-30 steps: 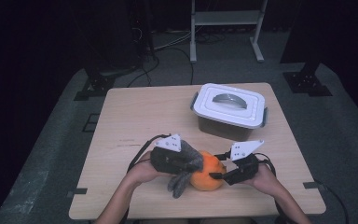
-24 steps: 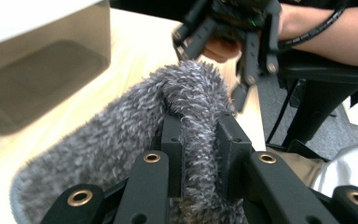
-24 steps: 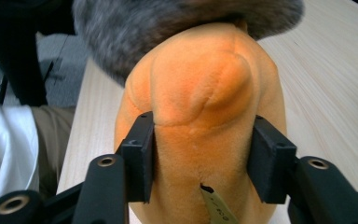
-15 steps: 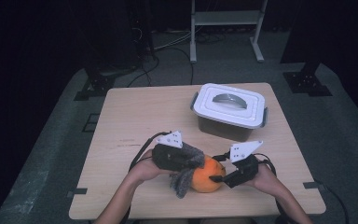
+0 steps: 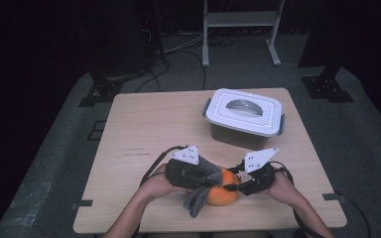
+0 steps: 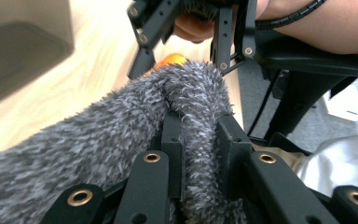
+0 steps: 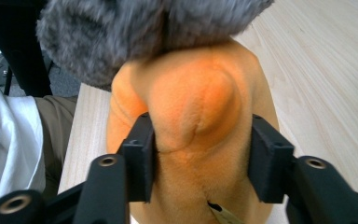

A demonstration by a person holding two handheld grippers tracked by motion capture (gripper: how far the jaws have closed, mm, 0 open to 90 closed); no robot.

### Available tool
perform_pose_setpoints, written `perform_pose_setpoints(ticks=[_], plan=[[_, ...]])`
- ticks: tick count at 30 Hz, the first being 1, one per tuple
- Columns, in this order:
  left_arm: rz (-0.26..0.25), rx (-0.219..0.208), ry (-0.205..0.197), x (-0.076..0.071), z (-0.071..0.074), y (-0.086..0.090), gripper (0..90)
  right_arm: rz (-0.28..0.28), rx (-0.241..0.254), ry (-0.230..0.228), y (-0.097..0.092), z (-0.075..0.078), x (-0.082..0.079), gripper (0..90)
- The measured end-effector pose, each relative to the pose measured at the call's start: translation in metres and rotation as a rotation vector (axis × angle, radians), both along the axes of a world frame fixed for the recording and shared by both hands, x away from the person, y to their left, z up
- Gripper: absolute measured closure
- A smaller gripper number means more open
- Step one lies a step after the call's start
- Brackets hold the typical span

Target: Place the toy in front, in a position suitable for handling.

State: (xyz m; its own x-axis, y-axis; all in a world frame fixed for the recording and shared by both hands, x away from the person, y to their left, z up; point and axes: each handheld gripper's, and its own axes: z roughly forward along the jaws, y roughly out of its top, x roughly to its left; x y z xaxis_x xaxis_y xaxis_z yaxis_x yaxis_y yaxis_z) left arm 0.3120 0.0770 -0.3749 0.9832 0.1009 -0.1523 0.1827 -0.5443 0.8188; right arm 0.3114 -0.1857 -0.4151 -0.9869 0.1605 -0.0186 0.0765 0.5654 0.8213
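Lower centre of the high view: left tongs [image 5: 209, 179] clamped tight on a fuzzy grey knitted cloth [image 5: 198, 196] draped over a soft round orange plush toy [image 5: 222, 192]. Right tongs [image 5: 232, 187] have just been closing; jaws sit against both flanks of the plush toy. Pale wooden worktop [image 5: 149, 129] underneath. Farther up, right of centre: lidded white plastic box [image 5: 244, 115].
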Motion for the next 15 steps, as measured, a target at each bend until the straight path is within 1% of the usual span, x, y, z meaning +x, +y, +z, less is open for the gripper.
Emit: perform_pose_setpoints(ticks=[3,4,5,8,10,11,12,13,15], plan=[[0.025,-0.029,-0.012,0.005,0.008,0.008,75.7,0.013,0.018,-0.017,-0.005,-0.002,0.001,51.7],[0.032,-0.031,-0.019,0.007,0.01,0.01,75.7,0.014,0.024,-0.014,-0.008,-0.003,0.001,51.8],[0.039,-0.03,-0.022,0.008,0.011,0.012,75.6,0.024,0.026,-0.021,-0.01,-0.003,0.002,52.0],[0.042,-0.027,-0.015,0.01,0.009,0.014,75.6,0.045,0.038,-0.031,-0.016,-0.006,0.001,52.1],[0.032,-0.03,0.006,0.01,0.004,0.012,75.6,0.055,0.043,-0.05,-0.016,-0.007,0.0,52.0],[0.018,-0.025,0.014,0.009,0.002,0.009,75.6,0.063,0.043,-0.06,-0.014,-0.007,-0.001,52.1],[0.01,-0.026,0.017,0.009,0.001,0.006,75.6,0.075,0.032,-0.074,-0.012,-0.006,-0.002,52.2],[0.001,-0.022,0.017,0.008,0.001,0.004,75.6,0.085,0.027,-0.085,-0.01,-0.006,-0.002,52.2],[-0.013,-0.033,0.025,0.008,0.003,0.0,75.6,0.094,0.016,-0.104,-0.007,-0.004,-0.002,52.4]])
